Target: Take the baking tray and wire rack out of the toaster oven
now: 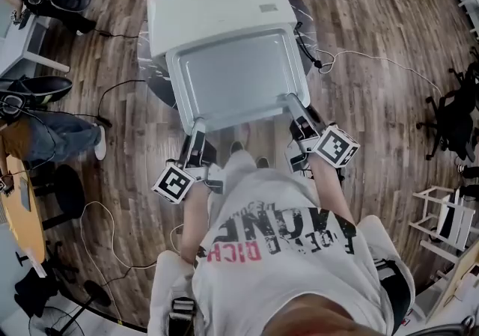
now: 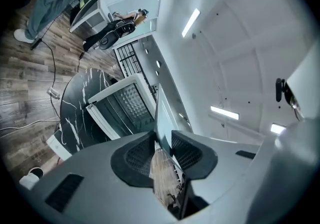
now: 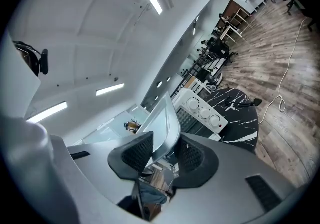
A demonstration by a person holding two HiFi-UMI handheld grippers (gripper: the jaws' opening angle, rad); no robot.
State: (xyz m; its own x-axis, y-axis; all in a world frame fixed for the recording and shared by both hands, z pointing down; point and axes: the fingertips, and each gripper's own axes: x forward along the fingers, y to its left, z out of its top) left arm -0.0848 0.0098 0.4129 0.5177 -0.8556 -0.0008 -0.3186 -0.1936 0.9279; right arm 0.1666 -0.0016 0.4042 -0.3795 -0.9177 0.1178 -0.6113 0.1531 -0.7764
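The grey baking tray [image 1: 236,76] hangs in the air above the front of the white toaster oven [image 1: 217,5], its hollow facing up. My left gripper [image 1: 197,123] is shut on the tray's near left corner. My right gripper [image 1: 292,102] is shut on the near right corner. In the left gripper view the tray's rim [image 2: 161,113] runs edge-on between the pads, and beyond it the oven [image 2: 120,106] stands with its door down and a gridded surface [image 2: 131,99] inside. In the right gripper view the tray [image 3: 162,118] is clamped between the pads, beside the oven's knobs [image 3: 204,112].
The oven stands on a round black marble table [image 2: 77,103]. Cables [image 1: 359,57] trail over the wooden floor. A seated person's legs [image 1: 52,136] and desks are at the left; a black office chair [image 1: 449,117] and a white shelf [image 1: 445,215] are at the right.
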